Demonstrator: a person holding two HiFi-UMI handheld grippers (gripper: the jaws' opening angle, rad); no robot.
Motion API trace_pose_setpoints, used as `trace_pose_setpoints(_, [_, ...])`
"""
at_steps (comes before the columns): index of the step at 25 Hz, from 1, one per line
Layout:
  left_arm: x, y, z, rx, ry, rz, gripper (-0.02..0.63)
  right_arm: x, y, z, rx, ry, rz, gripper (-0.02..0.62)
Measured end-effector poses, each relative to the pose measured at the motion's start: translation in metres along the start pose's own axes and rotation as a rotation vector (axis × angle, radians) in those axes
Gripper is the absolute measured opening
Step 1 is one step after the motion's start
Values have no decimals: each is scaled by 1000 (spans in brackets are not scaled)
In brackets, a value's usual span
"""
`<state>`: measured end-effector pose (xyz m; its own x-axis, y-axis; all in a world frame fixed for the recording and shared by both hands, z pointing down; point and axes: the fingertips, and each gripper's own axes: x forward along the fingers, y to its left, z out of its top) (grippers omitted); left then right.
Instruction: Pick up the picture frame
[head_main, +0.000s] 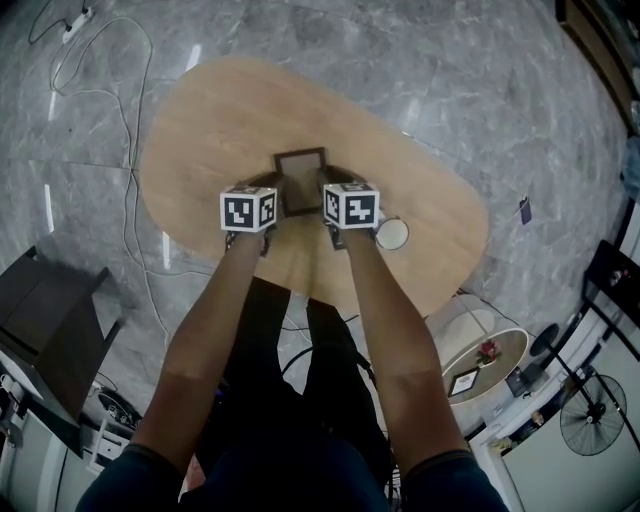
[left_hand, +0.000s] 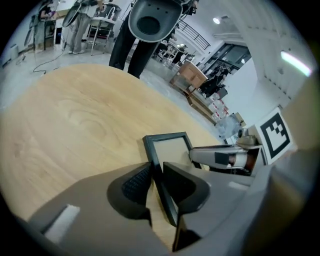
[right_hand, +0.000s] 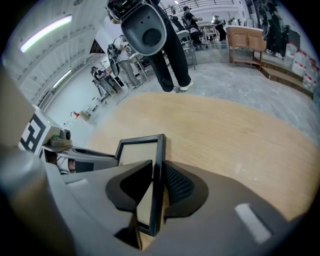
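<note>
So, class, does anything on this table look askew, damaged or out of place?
Nothing stands out. The frame looks intact, and the left gripper and right gripper are each shut squarely on one of its side edges.

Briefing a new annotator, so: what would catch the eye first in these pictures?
The dark picture frame at the middle of the oval wooden table, gripped from both sides. The left hand-held gripper is shut on its left edge, the right hand-held gripper on its right edge.
</note>
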<state>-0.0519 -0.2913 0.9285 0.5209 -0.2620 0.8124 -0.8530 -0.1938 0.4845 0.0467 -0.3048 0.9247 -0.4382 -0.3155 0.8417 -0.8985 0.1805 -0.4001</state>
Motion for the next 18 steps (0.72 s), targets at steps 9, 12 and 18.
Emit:
trace_pose_setpoints(9, [2, 0, -2, -33, -11, -7, 66, 2, -2, -2, -1, 10, 3, 78])
trace_pose_setpoints(12, [3, -1, -2, -38, -10, -11, 64, 0, -3, -1, -2, 17, -4, 71])
trace_pose_setpoints(18, [-8, -5, 13, 6, -17, -22, 61, -10, 2, 6, 10, 4, -8, 63])
